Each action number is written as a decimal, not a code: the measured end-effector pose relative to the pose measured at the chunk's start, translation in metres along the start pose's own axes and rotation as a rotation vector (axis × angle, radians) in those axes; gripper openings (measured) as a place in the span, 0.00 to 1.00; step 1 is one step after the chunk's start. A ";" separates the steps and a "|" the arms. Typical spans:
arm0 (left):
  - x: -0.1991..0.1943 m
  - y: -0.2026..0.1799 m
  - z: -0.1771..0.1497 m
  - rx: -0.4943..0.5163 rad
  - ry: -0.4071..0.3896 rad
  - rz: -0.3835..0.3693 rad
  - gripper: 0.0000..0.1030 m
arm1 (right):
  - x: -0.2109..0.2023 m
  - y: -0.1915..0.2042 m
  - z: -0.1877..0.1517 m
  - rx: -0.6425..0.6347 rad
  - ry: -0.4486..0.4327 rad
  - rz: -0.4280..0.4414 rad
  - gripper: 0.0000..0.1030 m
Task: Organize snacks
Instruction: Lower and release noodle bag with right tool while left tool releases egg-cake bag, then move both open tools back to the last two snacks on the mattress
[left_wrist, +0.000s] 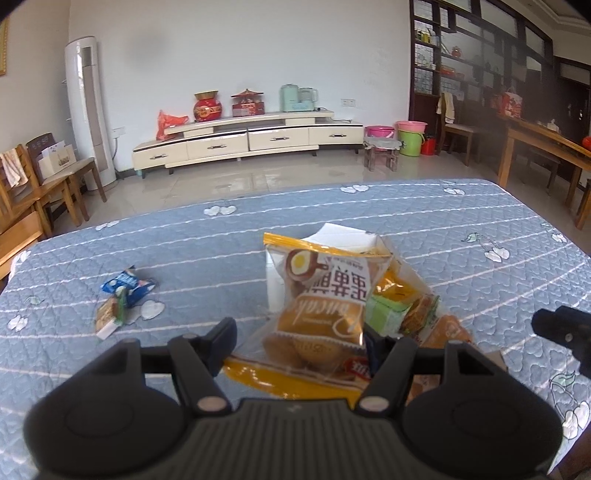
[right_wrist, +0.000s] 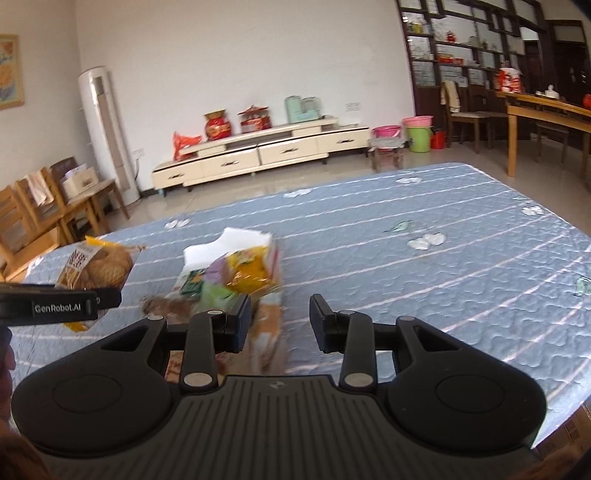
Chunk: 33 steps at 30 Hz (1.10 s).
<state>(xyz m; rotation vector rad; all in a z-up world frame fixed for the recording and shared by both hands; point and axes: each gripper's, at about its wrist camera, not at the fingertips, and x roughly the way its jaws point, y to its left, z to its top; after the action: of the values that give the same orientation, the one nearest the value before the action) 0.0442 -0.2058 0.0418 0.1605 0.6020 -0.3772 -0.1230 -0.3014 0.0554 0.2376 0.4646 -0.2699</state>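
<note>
Nearby, blue wrappers (left_wrist: 127, 286) lie left of the snack box (left_wrist: 343, 236)

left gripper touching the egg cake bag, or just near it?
Touching. In the left wrist view the left gripper has the cake bag between its fingers, lifted off the quilt; the right wrist view shows the bag pinched at its tip.

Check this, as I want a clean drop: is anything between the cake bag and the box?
Nothing visible stands between the bag and the box, but packets already pile up inside the box.
</note>
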 end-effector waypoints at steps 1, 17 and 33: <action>0.002 -0.002 0.002 0.003 0.001 -0.005 0.65 | -0.002 -0.002 0.000 0.004 -0.005 -0.003 0.45; 0.069 -0.020 0.059 -0.007 0.047 -0.108 0.67 | -0.004 -0.001 -0.006 0.007 -0.020 0.023 0.46; 0.007 0.031 0.034 -0.033 -0.013 0.025 0.91 | -0.017 0.018 0.001 -0.068 -0.035 0.069 0.52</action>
<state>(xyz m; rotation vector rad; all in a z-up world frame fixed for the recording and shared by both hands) 0.0796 -0.1880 0.0669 0.1338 0.5925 -0.3434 -0.1317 -0.2815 0.0672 0.1823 0.4292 -0.1902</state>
